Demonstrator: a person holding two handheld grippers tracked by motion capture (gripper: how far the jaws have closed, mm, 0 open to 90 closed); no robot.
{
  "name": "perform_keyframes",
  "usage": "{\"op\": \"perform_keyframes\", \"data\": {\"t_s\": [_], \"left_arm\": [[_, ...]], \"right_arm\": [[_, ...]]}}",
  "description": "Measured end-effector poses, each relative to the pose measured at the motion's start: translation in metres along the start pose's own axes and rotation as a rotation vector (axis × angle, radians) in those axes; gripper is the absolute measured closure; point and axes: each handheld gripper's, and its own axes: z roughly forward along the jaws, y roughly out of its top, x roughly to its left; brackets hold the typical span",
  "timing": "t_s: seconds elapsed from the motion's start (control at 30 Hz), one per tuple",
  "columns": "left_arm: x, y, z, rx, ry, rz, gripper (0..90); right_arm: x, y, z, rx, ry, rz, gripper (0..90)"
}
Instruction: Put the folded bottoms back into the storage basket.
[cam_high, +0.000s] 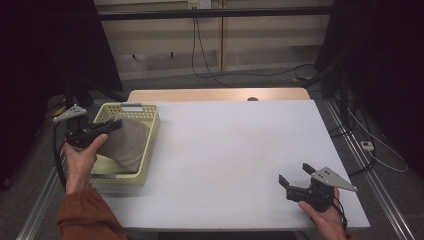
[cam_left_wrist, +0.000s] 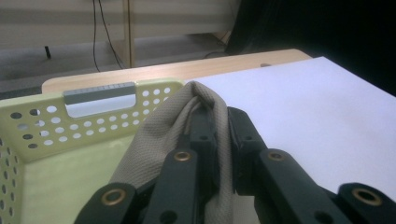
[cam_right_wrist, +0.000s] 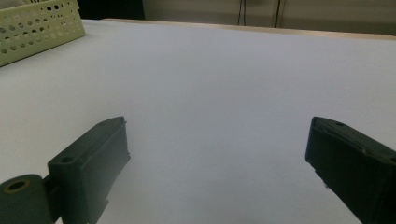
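Note:
A pale yellow perforated basket (cam_high: 150, 142) stands at the table's left edge. A beige cloth (cam_high: 127, 140) hangs into it, its top corner pinched by my left gripper (cam_high: 116, 124), which is shut on it above the basket. In the left gripper view the cloth (cam_left_wrist: 163, 135) drapes over the closed jaws, in front of the basket's far wall (cam_left_wrist: 93, 116). My right gripper (cam_high: 295, 175) rests open near the table's front right corner, jaws spread wide over bare white tabletop (cam_right_wrist: 210, 93) with nothing between them.
The white table (cam_high: 240, 145) has a wooden strip (cam_high: 215, 95) along its far edge. The basket's corner (cam_right_wrist: 37, 28) appears at upper left in the right gripper view. Cables (cam_high: 205, 55) trail on the floor behind the table and at its right.

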Motion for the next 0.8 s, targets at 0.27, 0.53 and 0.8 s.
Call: {"op": "perform_keyframes", "data": {"t_s": [0.27, 0.53, 0.8], "left_arm": [[-0.002, -0.002, 0.018, 0.034, -0.017, -0.005, 82.2], [0.000, -0.005, 0.026, 0.109, 0.097, 0.038, 82.0], [0.010, -0.010, 0.022, 0.145, 0.177, 0.000, 81.7]], "right_arm": [[0.000, 0.000, 0.001, 0.001, -0.001, 0.002, 5.6], [-0.001, 0.000, 0.000, 0.001, 0.001, 0.002, 5.6], [-0.001, 0.000, 0.000, -0.003, 0.001, 0.002, 5.7]]}}
